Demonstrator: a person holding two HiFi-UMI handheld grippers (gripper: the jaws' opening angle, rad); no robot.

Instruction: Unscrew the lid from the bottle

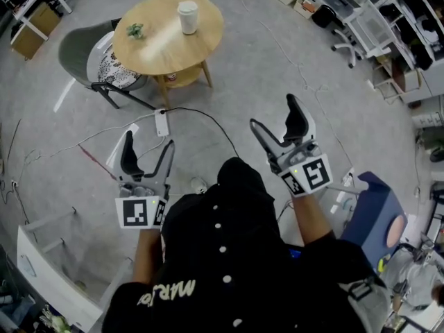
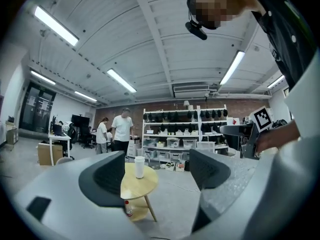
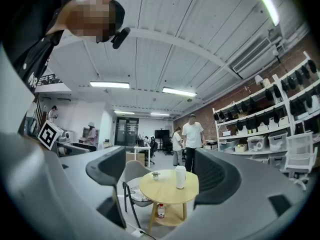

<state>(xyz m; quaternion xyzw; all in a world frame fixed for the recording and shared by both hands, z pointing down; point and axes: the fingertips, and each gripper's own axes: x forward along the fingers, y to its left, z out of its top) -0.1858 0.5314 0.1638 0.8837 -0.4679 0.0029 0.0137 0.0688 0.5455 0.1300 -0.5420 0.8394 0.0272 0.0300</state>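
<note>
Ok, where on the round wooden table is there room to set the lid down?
Round wooden table: the middle and near edge are bare, between the small green plant and the tall white bottle. The grey chair crowds its left side in the head view.

In the head view the round light-wood worktop [image 1: 166,44] covers most of its lower shelf [image 1: 182,78] and part of the grey chair [image 1: 75,55]. The small green thing [image 1: 134,30] on it is too tiny to tell. The tall white bottle [image 1: 187,19] is too small to show where its lid [image 1: 187,6] starts.
</note>
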